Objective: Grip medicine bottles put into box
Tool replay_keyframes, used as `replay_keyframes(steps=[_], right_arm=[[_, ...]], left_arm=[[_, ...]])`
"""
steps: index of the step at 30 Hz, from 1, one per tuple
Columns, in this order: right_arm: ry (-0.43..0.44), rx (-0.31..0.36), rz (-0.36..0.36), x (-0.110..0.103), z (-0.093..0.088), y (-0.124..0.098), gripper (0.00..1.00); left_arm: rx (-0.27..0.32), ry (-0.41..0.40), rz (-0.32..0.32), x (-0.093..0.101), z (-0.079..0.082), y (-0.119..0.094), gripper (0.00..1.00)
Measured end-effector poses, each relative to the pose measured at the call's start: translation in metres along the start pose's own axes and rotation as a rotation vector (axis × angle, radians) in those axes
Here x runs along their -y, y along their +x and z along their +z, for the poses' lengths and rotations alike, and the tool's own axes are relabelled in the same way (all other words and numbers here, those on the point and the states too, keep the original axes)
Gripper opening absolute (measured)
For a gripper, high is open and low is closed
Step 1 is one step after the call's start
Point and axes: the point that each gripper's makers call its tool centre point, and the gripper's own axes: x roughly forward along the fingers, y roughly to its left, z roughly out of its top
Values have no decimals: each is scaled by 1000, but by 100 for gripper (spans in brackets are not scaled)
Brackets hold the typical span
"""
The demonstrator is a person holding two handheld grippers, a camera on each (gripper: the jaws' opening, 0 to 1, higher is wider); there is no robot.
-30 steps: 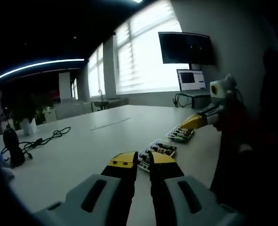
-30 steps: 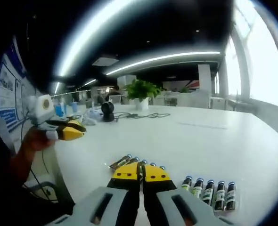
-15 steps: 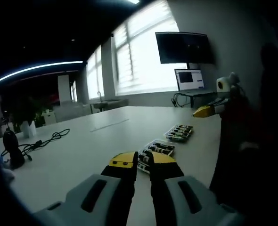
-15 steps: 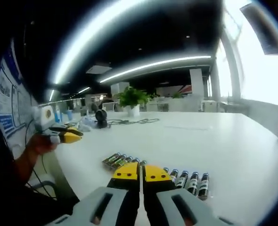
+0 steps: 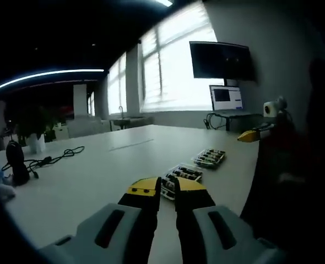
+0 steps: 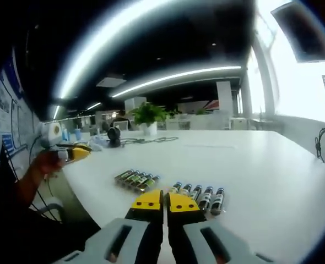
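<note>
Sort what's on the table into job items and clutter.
Job: near bottle row; far bottle row; left gripper, slightly open; right gripper, shut, empty.

Clutter: plant, cable, monitor, laptop.

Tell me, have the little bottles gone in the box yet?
Not yet. Nothing looks done: two rows of medicine bottles lie on the white table. The left gripper and the right gripper hold nothing. I can't see a box. All the gripping and packing is left.
</note>
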Motion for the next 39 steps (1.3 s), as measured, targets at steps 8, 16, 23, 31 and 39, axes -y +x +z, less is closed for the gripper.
replay_keyframes(steps=[8,16,23,31,39], right_arm=[[24,11,-13,5,-9,-12,0],[45,26,-27,10,-17,-22,0],[53,31,-33,10,-19,-26,0],[60,42,-45,11,-18,-27,0],[64,45,-42,7,-18,-24,0]], left_arm=[[-3,0,-2,8,-4,-1,4],[-32,6,13,14,-17,-3,4],[-28,-27,8,20,-21,-6,4],[-23,-22,16,18,-21,-10,4],[-14,-21,18,17,-20,-13,4]])
